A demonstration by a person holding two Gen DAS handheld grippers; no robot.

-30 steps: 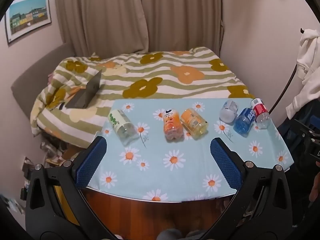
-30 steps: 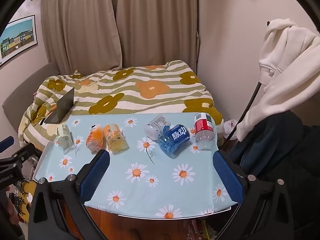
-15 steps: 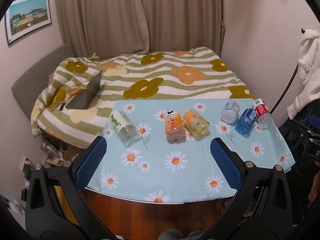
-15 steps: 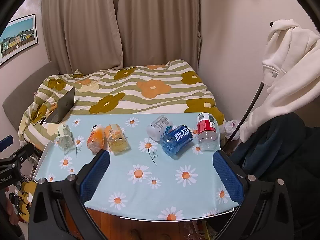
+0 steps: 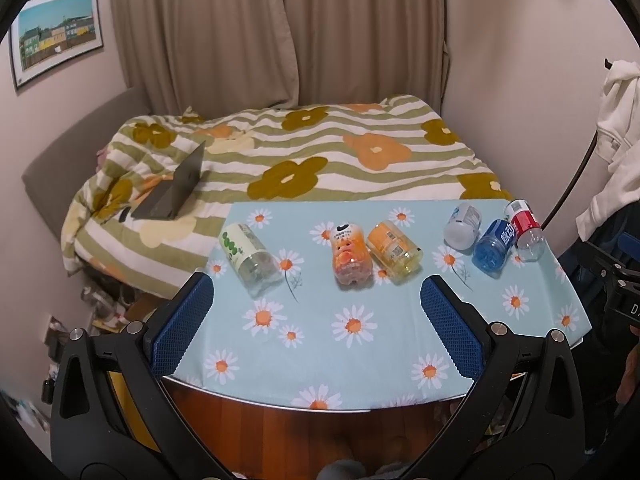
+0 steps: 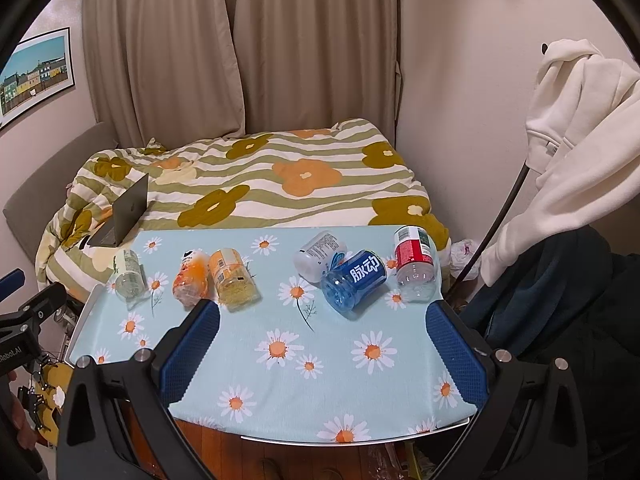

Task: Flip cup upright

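Several plastic cups lie on their sides on a table with a blue daisy cloth (image 5: 352, 344) (image 6: 320, 360). From left: a green-label cup (image 5: 250, 258) (image 6: 128, 272), an orange cup (image 5: 350, 256) (image 6: 190, 278), a yellow cup (image 5: 394, 246) (image 6: 234, 276), a white cup (image 5: 462, 226) (image 6: 318, 256), a blue cup (image 5: 494, 246) (image 6: 354, 280) and a red-label cup (image 5: 526, 230) (image 6: 414, 262). My left gripper (image 5: 316, 312) is open and empty, short of the orange and yellow cups. My right gripper (image 6: 324, 340) is open and empty, short of the blue cup.
A bed with a flowered striped blanket (image 5: 320, 160) stands behind the table, with an open laptop (image 5: 176, 192) on it. A white hoodie (image 6: 580, 128) hangs at the right over dark clothing (image 6: 560, 300). Curtains (image 6: 240, 48) cover the back wall.
Both grippers have drawn back and risen slightly, so the table and cups sit a little farther off in both views. The cups have not moved.
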